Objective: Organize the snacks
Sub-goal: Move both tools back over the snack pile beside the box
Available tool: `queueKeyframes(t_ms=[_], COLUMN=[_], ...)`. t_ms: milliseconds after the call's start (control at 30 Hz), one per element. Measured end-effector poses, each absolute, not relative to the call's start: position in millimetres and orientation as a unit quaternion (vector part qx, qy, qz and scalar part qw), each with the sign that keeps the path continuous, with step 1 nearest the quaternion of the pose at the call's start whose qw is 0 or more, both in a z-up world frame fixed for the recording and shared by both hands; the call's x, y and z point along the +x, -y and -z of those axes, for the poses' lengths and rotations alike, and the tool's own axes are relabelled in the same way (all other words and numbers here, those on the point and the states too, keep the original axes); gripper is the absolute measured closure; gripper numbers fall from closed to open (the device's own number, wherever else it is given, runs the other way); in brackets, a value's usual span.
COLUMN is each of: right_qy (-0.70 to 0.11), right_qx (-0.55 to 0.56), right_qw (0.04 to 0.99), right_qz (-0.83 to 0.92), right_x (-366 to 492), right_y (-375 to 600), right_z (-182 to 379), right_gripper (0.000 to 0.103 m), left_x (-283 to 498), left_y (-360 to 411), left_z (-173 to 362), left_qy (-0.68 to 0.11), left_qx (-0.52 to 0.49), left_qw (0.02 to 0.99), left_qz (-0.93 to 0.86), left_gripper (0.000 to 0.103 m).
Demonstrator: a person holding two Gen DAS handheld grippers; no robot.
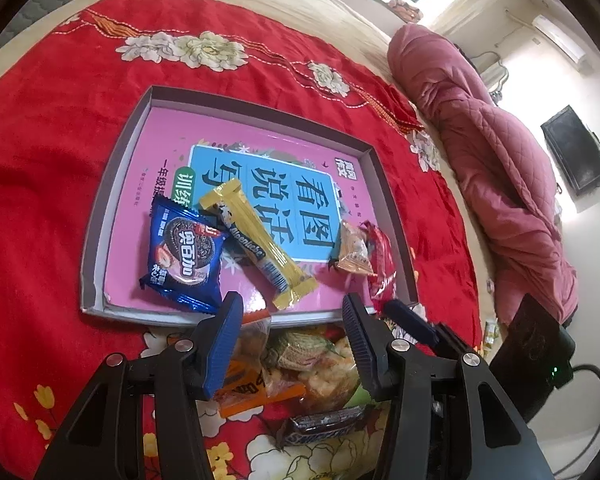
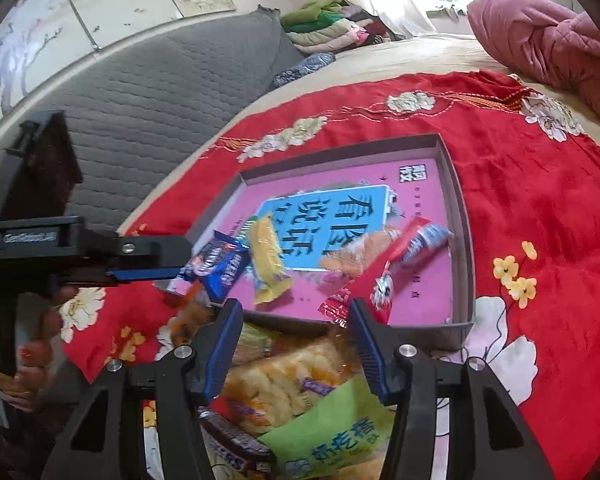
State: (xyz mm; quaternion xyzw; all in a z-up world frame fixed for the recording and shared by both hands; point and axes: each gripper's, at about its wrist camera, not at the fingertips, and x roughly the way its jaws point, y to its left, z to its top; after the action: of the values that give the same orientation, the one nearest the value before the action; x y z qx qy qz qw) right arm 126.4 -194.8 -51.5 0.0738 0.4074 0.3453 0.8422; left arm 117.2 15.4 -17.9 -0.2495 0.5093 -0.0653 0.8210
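A red cloth [image 1: 52, 184] carries the tray [image 1: 100, 216], which already holds an Oreo pack [image 1: 184, 256], a yellow bar [image 1: 260, 244] and two small sweets. Just outside its near wall a pile [image 2: 284, 396] of snacks waits, so roughly half seems done. Both the left gripper [image 1: 292, 344] and the right gripper [image 2: 296, 348] gape empty above that pile.

snacks [image 1: 260, 236] in tray [image 1: 96, 236], jaws apart
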Motion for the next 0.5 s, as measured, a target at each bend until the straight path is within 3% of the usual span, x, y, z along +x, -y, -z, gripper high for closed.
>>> queueKeyframes(t_ms=[500], right_qy=[-0.380], right_qx=[0.080], right_qw=[0.867], right_qz=[-0.311], right_x=[131.6], right_y=[207.4], right_z=[45.7], right_gripper=[0.048], left_x=[110.9], left_y=[-21.1], left_z=[11.0], left_qy=[-0.504], left_qx=[-0.232], left_qw=[0.830], left_qz=[0.059], left_gripper=[0.049])
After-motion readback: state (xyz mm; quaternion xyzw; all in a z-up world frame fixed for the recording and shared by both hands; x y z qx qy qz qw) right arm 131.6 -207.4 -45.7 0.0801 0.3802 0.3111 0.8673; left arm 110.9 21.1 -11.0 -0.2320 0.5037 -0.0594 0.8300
